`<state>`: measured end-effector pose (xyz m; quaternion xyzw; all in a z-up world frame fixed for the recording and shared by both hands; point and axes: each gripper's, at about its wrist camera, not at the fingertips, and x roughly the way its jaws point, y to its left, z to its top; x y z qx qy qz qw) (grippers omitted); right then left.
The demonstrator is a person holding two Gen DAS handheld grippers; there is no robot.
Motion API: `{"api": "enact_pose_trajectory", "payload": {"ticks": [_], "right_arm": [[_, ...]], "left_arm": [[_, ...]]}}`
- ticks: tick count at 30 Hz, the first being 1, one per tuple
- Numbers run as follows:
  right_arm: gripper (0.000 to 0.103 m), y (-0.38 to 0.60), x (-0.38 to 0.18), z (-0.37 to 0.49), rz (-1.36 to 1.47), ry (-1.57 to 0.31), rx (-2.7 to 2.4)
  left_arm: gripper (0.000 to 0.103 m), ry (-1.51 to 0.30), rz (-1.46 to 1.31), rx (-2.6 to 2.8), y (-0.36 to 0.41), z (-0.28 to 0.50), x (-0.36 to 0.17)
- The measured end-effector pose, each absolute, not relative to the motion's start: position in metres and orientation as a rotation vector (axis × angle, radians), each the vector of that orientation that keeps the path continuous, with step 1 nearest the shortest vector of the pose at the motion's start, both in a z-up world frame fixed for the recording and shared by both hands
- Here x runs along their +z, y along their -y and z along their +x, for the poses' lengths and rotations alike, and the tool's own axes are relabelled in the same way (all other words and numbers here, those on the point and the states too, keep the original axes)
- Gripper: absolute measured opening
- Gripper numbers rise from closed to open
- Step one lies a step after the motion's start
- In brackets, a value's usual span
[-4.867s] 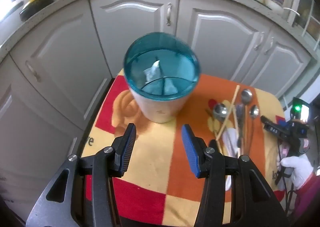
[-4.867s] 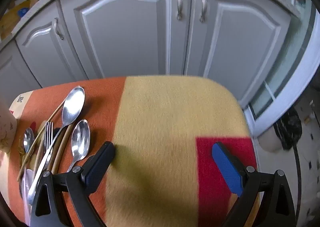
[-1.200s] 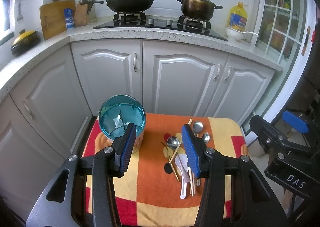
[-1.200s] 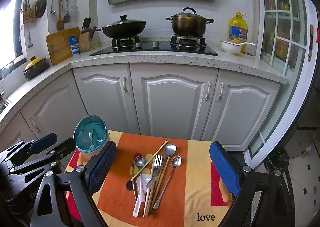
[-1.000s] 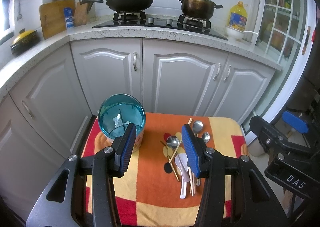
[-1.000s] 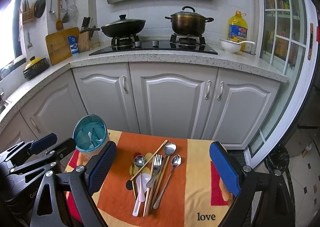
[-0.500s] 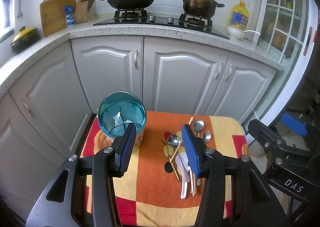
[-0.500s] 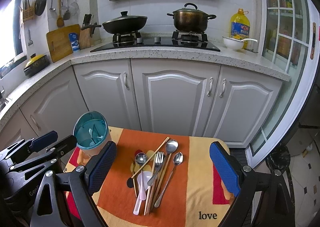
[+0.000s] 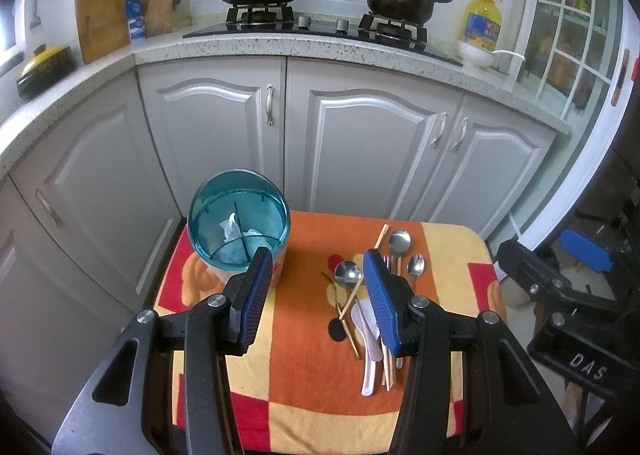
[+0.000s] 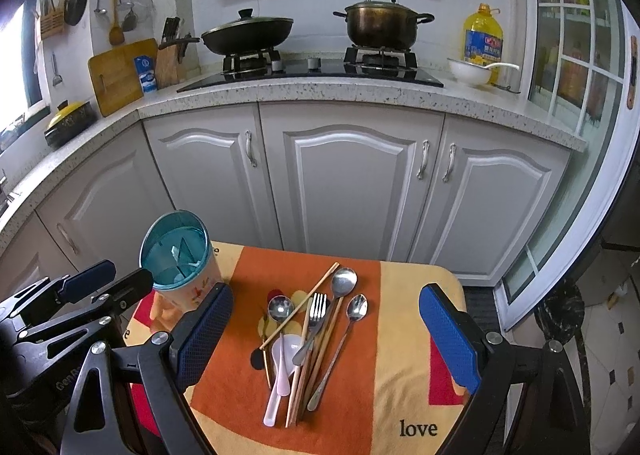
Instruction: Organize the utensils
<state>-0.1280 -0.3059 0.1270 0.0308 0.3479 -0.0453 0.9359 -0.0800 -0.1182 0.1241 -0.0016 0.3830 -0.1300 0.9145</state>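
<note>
A teal-rimmed utensil holder [image 9: 239, 229] with inner dividers stands at the back left of a small table; it also shows in the right wrist view [image 10: 176, 257]. A pile of utensils [image 10: 310, 335] lies mid-table: metal spoons, a fork [image 10: 316, 313], wooden chopsticks [image 10: 300, 305] and a white plastic spoon [image 10: 280, 363]. The pile shows in the left wrist view [image 9: 372, 295] too. My left gripper [image 9: 316, 295] is open and empty, held high above the table. My right gripper [image 10: 324, 339] is wide open and empty, high over the pile.
The table wears an orange, yellow and red checked cloth [image 10: 404, 319]. Grey cabinets [image 10: 344, 183] stand close behind it. A counter with a stove, wok [image 10: 246, 37] and pot [image 10: 382, 29] runs above. A glass door [image 10: 580, 95] is at the right.
Since 4.9 s ago both grippers have risen from close to the table to high above it. In the last second the views only shifted slightly; nothing was grasped.
</note>
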Motion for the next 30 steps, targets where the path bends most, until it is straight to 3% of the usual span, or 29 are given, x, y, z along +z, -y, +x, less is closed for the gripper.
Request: {"api": "enact_pose_trajectory", "payload": {"ticks": [12,15,18,22,30], "right_arm": [[0.093,0.365,0.049,-0.093,0.172,-0.855,-0.049],[0.077,0.377,0.022,-0.079,0.201,-0.908,-0.017],[0.075,0.39,-0.001,-0.063,0.262,-0.939,0.01],[0.056,0.398,-0.028,-0.043,0.273,-0.992,0.015],[0.043,0.417,-0.077,0.005,0.362,-1.038,0.103]], "left_arm": [[0.047,-0.936,0.01,-0.332,0.134,-0.061,0.074],[0.047,-0.978,0.034,-0.375,0.15,-0.054,0.063],[0.047,-1.007,0.082,-0.418,0.173,-0.043,0.054],[0.047,-1.029,0.135,-0.442,0.197,-0.023,0.042],[0.047,-1.119,0.205,-0.502,0.239,0.025,0.013]]}}
